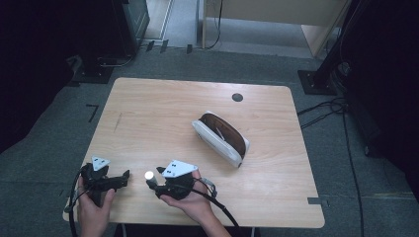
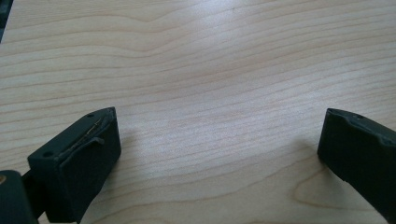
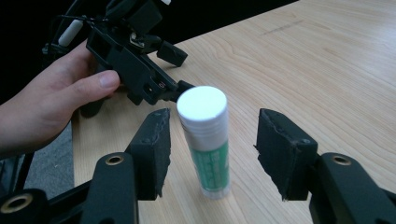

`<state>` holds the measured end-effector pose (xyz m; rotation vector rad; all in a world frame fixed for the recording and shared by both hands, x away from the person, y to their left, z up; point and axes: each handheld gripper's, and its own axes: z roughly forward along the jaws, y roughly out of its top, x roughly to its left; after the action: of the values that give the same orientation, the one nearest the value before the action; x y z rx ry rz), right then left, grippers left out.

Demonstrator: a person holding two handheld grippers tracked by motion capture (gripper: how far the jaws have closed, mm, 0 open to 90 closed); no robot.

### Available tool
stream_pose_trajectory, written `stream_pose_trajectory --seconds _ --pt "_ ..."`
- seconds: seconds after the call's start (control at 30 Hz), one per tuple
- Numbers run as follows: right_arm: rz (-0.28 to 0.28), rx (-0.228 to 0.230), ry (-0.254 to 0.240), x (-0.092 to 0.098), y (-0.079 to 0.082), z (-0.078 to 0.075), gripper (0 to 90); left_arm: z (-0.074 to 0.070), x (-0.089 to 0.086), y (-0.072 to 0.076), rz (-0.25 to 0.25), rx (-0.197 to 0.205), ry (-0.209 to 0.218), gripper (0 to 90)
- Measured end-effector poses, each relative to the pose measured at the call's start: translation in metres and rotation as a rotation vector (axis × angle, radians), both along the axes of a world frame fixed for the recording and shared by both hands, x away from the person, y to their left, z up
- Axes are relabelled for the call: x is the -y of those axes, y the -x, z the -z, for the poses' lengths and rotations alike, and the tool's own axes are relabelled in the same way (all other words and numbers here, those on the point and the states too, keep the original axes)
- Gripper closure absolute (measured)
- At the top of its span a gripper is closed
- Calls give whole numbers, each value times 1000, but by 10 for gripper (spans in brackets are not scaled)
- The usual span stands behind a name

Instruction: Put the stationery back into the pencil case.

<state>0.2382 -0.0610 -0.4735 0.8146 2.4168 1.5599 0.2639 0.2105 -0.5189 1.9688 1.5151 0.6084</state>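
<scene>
Both tongs, left point(image 1: 126, 174) and right point(image 3: 212, 154), are matte black, with brass-ringed pivots, grey three-cornered top plates and trailing black cables.

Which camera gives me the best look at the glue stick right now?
The right gripper view: the glue stick stands upright between the open jaws of the right gripper, its white cap and green label clear, with a gap on both sides. The high view gives just its white cap as a bright dot beside the left gripper.

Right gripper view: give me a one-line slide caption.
Right tongs stand open around an upright glue stick on the wooden table, pads not touching it; the left tongs wait beyond.
</scene>
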Motion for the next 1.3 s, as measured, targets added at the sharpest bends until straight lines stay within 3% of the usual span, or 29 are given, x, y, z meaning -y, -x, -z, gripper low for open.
stream_pose_trajectory --seconds 0.37,0.5,0.57,0.7,0.8,1.3 --pt "-34 20 36 -15 -3 0 527 0 0 0 0 0 0 0" --pt "-21 36 51 -17 -5 1 638 0 0 0 0 0 0 0" --pt "-23 55 57 -17 -4 1 651 0 0 0 0 0 -1 0" --pt "-11 50 61 -15 -4 0 654 0 0 0 0 0 0 0" --pt "17 29 52 -8 -6 -2 655 0 0 0 0 0 0 0" --pt "149 40 23 53 -6 -26 656 0 0 0 -1 0 1 0"
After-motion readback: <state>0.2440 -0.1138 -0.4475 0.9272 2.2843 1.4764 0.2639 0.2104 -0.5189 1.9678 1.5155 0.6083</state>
